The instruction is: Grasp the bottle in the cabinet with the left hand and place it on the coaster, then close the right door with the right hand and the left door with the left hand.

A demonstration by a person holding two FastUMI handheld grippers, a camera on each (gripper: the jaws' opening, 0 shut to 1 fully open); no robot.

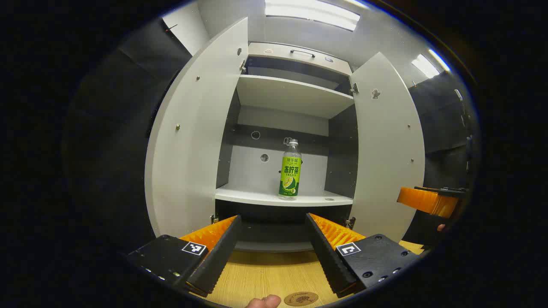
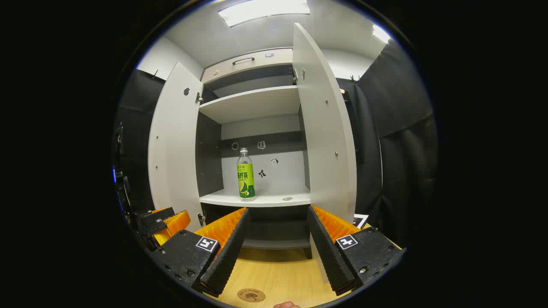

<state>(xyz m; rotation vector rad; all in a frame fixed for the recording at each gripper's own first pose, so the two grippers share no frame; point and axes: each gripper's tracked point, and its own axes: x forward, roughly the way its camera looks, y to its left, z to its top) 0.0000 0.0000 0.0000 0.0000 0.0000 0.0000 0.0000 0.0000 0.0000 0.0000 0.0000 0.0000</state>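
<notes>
Here, a tall pale cabinet (image 1: 295,98) stands at the far edge of a wooden desk (image 1: 269,273), with both of its doors swung wide open. In the left gripper view, the left door (image 1: 192,141) fills the left side and the right door (image 1: 387,145) stands on the right. The inside has an upper shelf (image 1: 291,94) and a lower shelf (image 1: 278,197), with a closed drawer (image 1: 299,53) and its dark handle above them.

A clear bottle (image 1: 290,170) with a green label stands upright on the lower shelf, towards that shelf's front edge and a little right of its middle. In the right gripper view the same bottle (image 2: 245,175) stands left of the shelf's middle, between the two open doors.

The left gripper (image 1: 272,246) is held low over the desk in front of the cabinet, its fingers spread wide apart and holding nothing. The bottle appears above the gap between them, closer to the right finger, and well apart from both.

The right gripper (image 2: 276,244) is likewise spread wide and empty, also low over the desk. The bottle appears above its left finger, well apart from it. The left gripper (image 2: 165,224) also shows at the lower left of the right gripper view.

A small round brown coaster (image 1: 301,298) lies flat on the desk near its front edge, just below the fingers in both views. A fingertip (image 1: 265,302) shows just beside the coaster at the bottom of the left gripper view.
</notes>
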